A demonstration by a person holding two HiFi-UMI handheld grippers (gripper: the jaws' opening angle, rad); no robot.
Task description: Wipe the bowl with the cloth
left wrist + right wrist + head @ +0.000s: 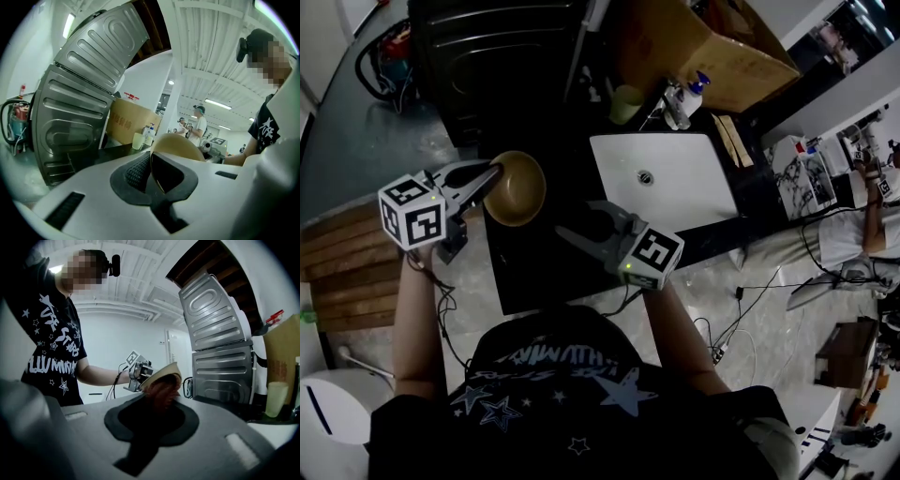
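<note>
A tan bowl (519,190) hangs tilted over the black counter (534,277), its hollow facing the right gripper. My left gripper (494,173) is shut on the bowl's rim; in the left gripper view the rim (178,146) runs between the pads. My right gripper (581,227) is just right of the bowl, shut on a reddish-brown cloth (161,391). In the right gripper view the cloth stands up between the jaws in front of the bowl (164,373), and the left gripper (137,372) shows behind it. Whether the cloth touches the bowl I cannot tell.
A white sink basin (661,178) lies right of the bowl. Behind stand a dark metal appliance (502,56), a cardboard box (712,47), a pale green cup (625,103) and a pump bottle (692,92). Wooden planks (337,272) are at the left.
</note>
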